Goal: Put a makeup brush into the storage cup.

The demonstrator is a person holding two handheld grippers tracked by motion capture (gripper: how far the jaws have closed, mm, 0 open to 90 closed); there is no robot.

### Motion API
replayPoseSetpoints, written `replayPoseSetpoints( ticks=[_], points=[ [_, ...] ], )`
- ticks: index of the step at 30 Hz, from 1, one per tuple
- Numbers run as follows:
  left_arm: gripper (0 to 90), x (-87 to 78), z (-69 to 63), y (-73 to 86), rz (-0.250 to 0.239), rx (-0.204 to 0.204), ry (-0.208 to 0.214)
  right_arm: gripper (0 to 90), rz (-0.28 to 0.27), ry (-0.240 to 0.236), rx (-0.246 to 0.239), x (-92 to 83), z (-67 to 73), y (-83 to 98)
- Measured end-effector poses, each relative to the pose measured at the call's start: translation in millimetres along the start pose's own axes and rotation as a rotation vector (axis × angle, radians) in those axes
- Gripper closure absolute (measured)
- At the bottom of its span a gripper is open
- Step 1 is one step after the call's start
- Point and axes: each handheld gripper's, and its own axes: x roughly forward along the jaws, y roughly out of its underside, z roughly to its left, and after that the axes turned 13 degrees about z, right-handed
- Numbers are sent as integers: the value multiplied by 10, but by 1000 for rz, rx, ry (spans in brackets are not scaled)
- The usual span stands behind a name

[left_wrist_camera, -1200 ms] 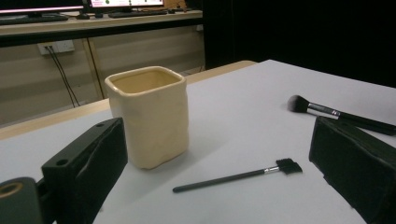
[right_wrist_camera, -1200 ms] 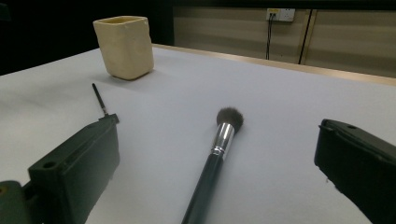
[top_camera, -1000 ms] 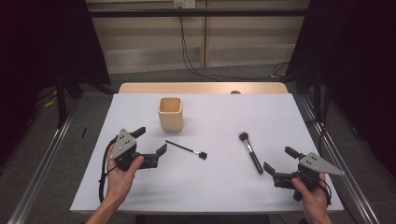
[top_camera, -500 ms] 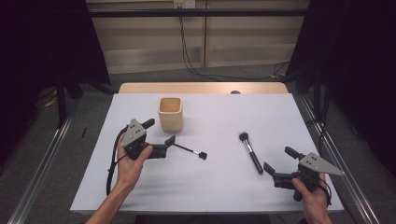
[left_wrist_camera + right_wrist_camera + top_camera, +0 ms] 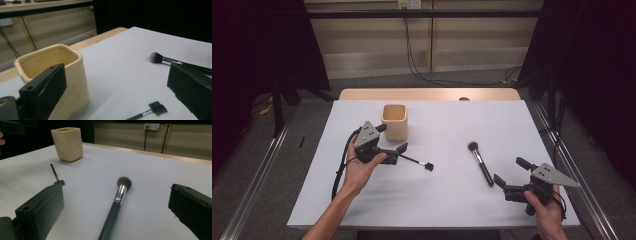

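One cream square ceramic cup anchors two brushes: a thin black applicator nearby, a fluffy black-handled brush farther off. Left gripper and right gripper both gape, holding nothing.

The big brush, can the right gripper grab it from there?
Probably yes. The right gripper is open and the brush lies just ahead of it on bare table, nothing between.

Makeup brush lies between spread jaws.
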Motion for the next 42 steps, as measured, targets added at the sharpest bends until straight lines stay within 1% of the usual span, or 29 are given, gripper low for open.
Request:
replayPoseSetpoints(
  ticks=[1,2,4,6,8,9,11,14,16,18,21,23,24,25,26,28,29,31,33,34,36,37,38,40,42],
  points=[
    [24,23,-3,-14,5,-4,6,0,0,0,0,0,0,0],
    [24,47,4,-34,15,8,8,0,0,0,-1,0,0,0],
    [24,83,0,-63,24,14,13,0,-1,-1,-1,-1,-1,0],
    [26,107,-16,-82,23,19,10,0,-1,-1,0,-2,-1,-1],
    [26,132,-33,-84,32,23,30,0,-4,2,5,-5,4,0],
    [29,145,-39,-84,45,26,34,0,-3,3,2,-5,3,3],
    [31,181,-41,-99,79,39,55,0,2,-1,2,0,-1,4],
    [35,229,-47,-136,123,70,69,0,2,-2,-2,0,1,1],
    [34,257,-44,-150,140,75,76,0,2,-1,-2,2,2,1],
    [34,289,-32,-162,178,76,105,0,4,-1,-2,3,1,1],
    [34,317,-25,-179,212,92,93,0,4,-2,-2,1,1,2],
    [34,348,-32,-195,233,95,109,0,7,1,1,5,2,2],
    [34,358,-42,-199,238,102,110,0,10,0,-1,7,0,3],
    [35,371,-56,-203,251,120,109,0,9,-2,0,6,1,2],
    [39,386,-74,-211,267,130,117,0,7,0,0,5,3,2],
    [56,410,-88,-232,315,170,146,0,8,-2,-1,7,2,3],
    [56,430,-104,-244,344,180,157,0,8,-2,-1,7,2,3],
    [49,456,-123,-259,378,203,171,0,5,-7,0,7,-1,2],
    [52,489,-133,-273,417,216,195,0,0,-9,-1,0,2,0],
    [52,505,-132,-278,438,219,201,0,2,-8,-3,-1,3,1],
    [53,541,-130,-283,473,241,192,0,4,-11,-4,1,3,2],
    [55,556,-129,-285,498,249,197,0,4,-9,-4,2,1,2],
    [57,576,-127,-284,524,259,213,0,5,-9,-3,3,0,2],
    [57,595,-132,-283,557,282,222,0,5,-11,-4,3,-1,3],
    [59,626,-138,-282,594,290,233,0,5,-11,-2,6,0,2]
  ],
)
